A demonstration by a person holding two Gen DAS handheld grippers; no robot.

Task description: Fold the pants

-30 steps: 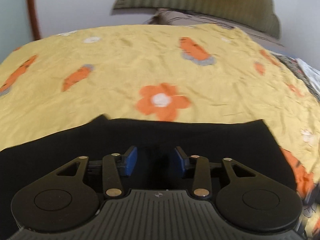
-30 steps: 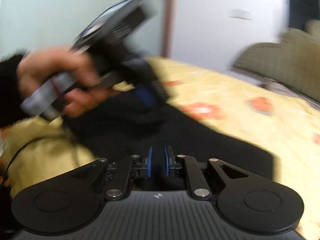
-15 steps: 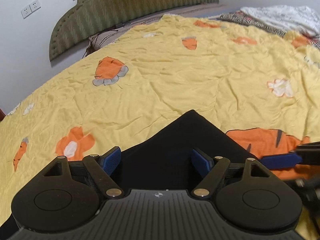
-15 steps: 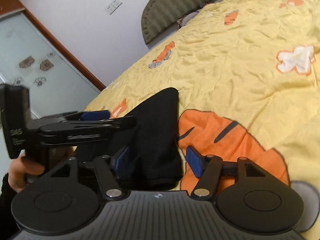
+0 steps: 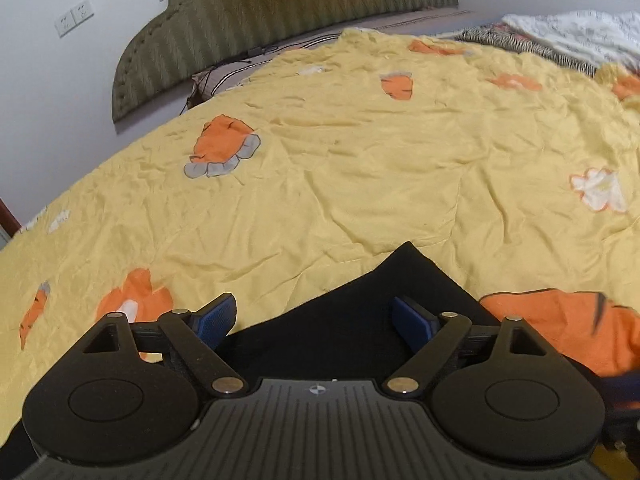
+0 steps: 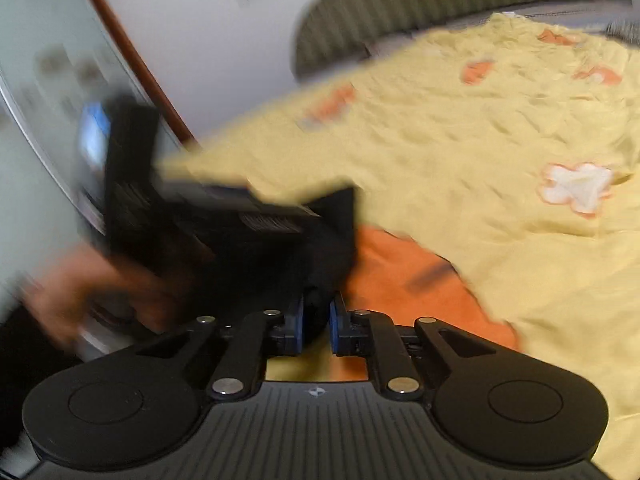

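Note:
Black pants point(image 5: 352, 320) lie folded on a yellow quilt point(image 5: 360, 160) with orange flowers, one corner pointing away from me. My left gripper point(image 5: 314, 312) hovers over that corner, its jaws spreading wide. The cloth lies beneath and between them, and the blue pads point(image 5: 216, 314) do not touch it. In the blurred right wrist view, my right gripper point(image 6: 317, 322) is closing, and the near edge of the pants point(image 6: 332, 240) is bunched between its pads. A hand point(image 6: 88, 292) at the left holds the other gripper's body.
A padded olive headboard point(image 5: 280, 12) and a wall with sockets point(image 5: 76, 16) stand behind the bed. Striped and white bedding point(image 5: 560, 36) is heaped at the far right. A brown door frame point(image 6: 132, 56) rises at the left. The quilt stretches wide beyond the pants.
Both views have rolled and swung across the bed. The left jaws widened and now frame a corner of the pants. The right jaws opened around the pants' edge, then narrowed onto it.

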